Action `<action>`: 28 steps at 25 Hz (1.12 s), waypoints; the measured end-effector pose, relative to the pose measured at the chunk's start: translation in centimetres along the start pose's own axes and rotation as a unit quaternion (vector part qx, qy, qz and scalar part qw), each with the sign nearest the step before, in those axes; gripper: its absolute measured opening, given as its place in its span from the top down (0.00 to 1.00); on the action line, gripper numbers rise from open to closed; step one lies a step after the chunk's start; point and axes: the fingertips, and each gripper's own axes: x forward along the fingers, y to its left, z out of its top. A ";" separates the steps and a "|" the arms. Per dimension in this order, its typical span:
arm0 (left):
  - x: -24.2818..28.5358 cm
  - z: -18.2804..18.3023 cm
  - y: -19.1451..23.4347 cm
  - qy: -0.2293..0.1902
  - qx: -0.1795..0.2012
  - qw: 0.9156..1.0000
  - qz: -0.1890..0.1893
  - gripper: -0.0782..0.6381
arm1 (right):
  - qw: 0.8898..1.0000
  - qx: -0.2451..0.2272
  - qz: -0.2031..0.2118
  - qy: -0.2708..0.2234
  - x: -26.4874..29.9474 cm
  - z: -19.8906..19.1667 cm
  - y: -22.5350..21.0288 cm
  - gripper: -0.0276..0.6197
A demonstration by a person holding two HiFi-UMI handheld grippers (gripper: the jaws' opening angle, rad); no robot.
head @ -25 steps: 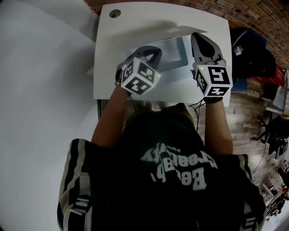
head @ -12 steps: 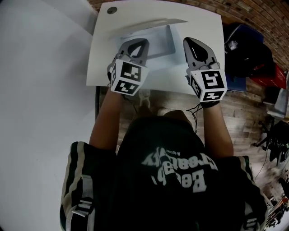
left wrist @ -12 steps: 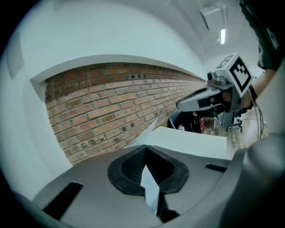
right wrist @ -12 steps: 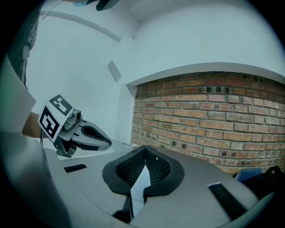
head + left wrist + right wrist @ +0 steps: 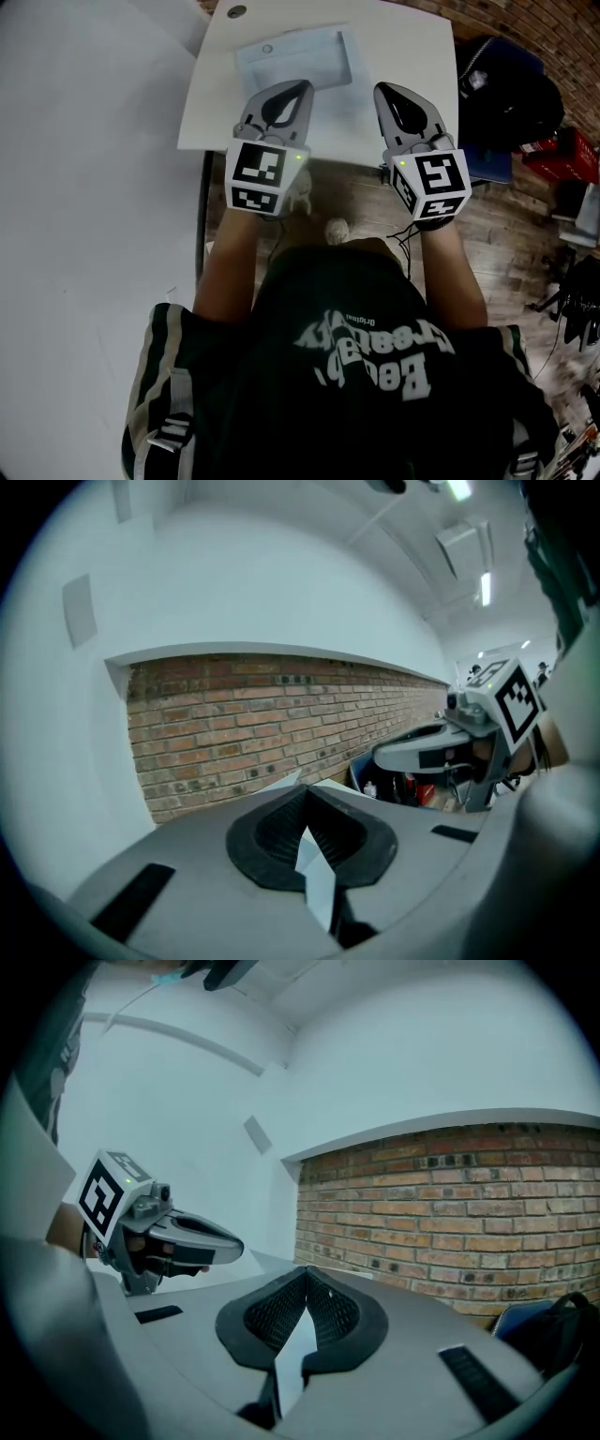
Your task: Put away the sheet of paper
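Where the white tabletop stands by a brick wall, wood floor below, the paper lies flat at the far edge — pale, rectangular. Left gripper, right gripper — jaws together, empty.

text: none legible | shirt: white lettering, upside down, too distorted to read

Head view overhead, gripper views level, sharing brick wall
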 end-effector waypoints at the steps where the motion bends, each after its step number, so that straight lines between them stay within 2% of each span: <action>1: -0.7 0.3 -0.4 -0.007 -0.003 1.000 0.005 0.89 | 1.000 0.000 0.004 -0.002 -0.6 0.0 0.4 0.96; 5: -3.0 2.0 -1.6 -0.040 -0.009 0.999 0.021 0.89 | 1.000 0.009 0.012 -0.010 -2.4 -0.1 1.6 0.96; 11: -5.3 4.2 -2.2 -0.080 0.002 0.996 0.042 0.89 | 0.999 0.011 0.021 -0.023 -3.4 0.5 2.9 0.96; 19: -6.6 5.2 -2.1 -0.101 0.018 0.993 0.055 0.89 | 0.999 0.002 0.029 -0.035 -3.3 1.8 3.8 0.96; 28: -6.7 5.6 -0.9 -0.111 0.014 0.991 0.074 0.89 | 0.999 0.000 0.024 -0.046 -3.0 2.5 3.7 0.96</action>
